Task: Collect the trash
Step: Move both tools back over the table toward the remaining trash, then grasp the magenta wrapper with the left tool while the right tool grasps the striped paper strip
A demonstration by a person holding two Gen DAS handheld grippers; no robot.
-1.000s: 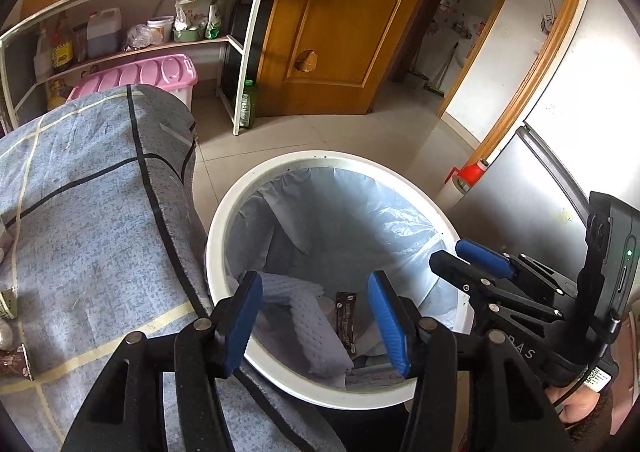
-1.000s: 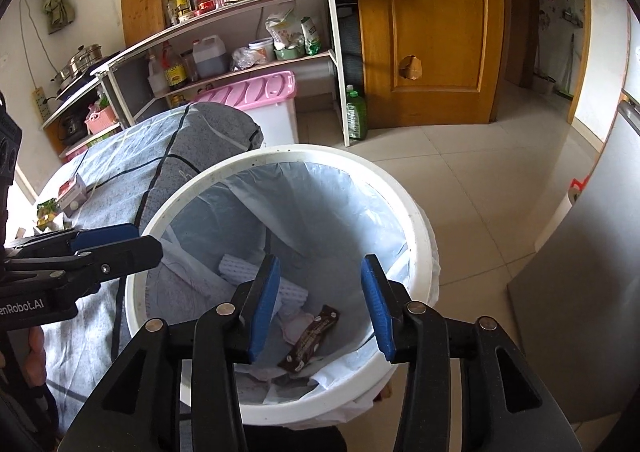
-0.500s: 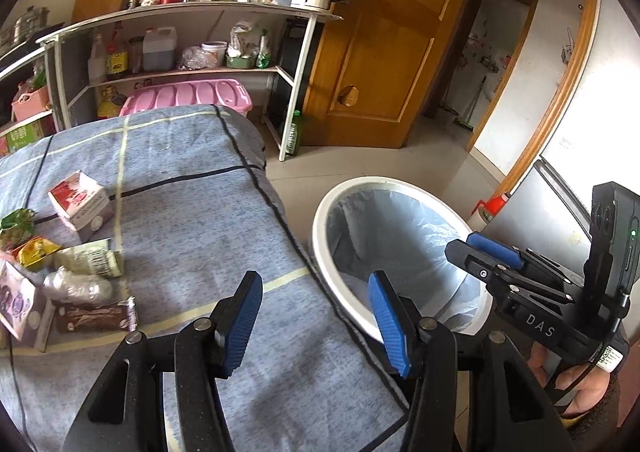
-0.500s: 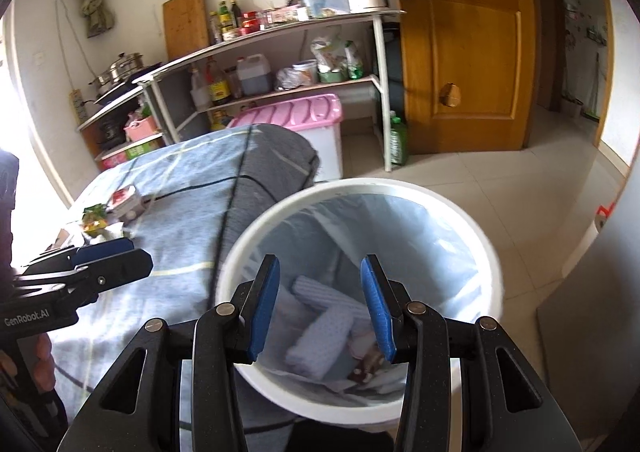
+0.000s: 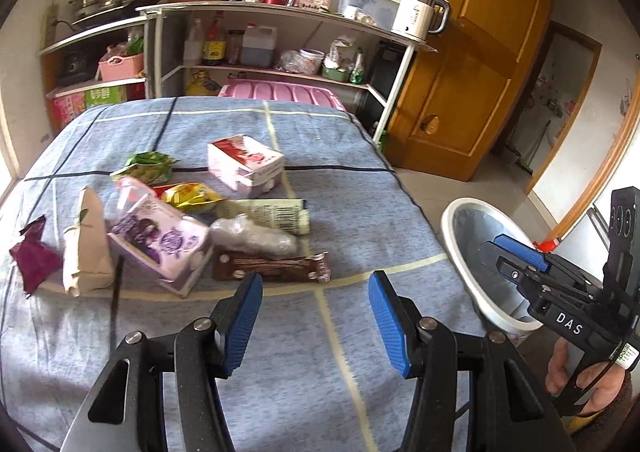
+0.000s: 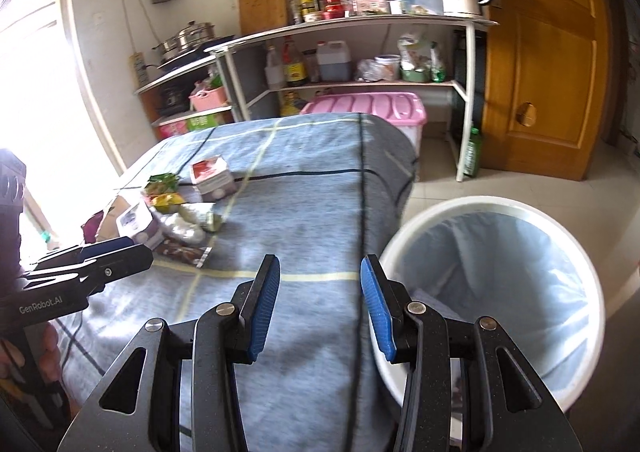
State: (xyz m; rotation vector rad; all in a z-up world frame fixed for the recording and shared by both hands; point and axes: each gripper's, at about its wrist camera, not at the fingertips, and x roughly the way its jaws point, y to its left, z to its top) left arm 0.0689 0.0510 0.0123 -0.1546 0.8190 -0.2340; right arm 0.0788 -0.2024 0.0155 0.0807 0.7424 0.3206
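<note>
Trash lies in a heap on the blue checked cloth (image 5: pixel 352 196) of the table: a brown snack wrapper (image 5: pixel 272 267), a clear crumpled bag (image 5: pixel 252 237), a purple-and-white box (image 5: pixel 160 240), a pink-and-white carton (image 5: pixel 244 164), a yellow packet (image 5: pixel 188 198), a green packet (image 5: pixel 146 166), a beige pouch (image 5: pixel 86 252). My left gripper (image 5: pixel 316 302) hovers open and empty just short of the brown wrapper. My right gripper (image 6: pixel 320 298) is open and empty over the table's edge, beside the white lined bin (image 6: pixel 496 284). The bin (image 5: pixel 472 252) also shows at the right of the left wrist view.
Metal shelves (image 5: pixel 280 12) with bottles, a kettle (image 5: pixel 418 14) and pots stand behind the table. A pink storage box (image 6: pixel 372 112) sits under them. A wooden door (image 6: pixel 540 52) is at the back right. A hand holds each gripper's handle.
Both grippers have swung left, away from over the bin and toward the table. The trash heap has come into the left wrist view. Neither gripper's opening has changed.
</note>
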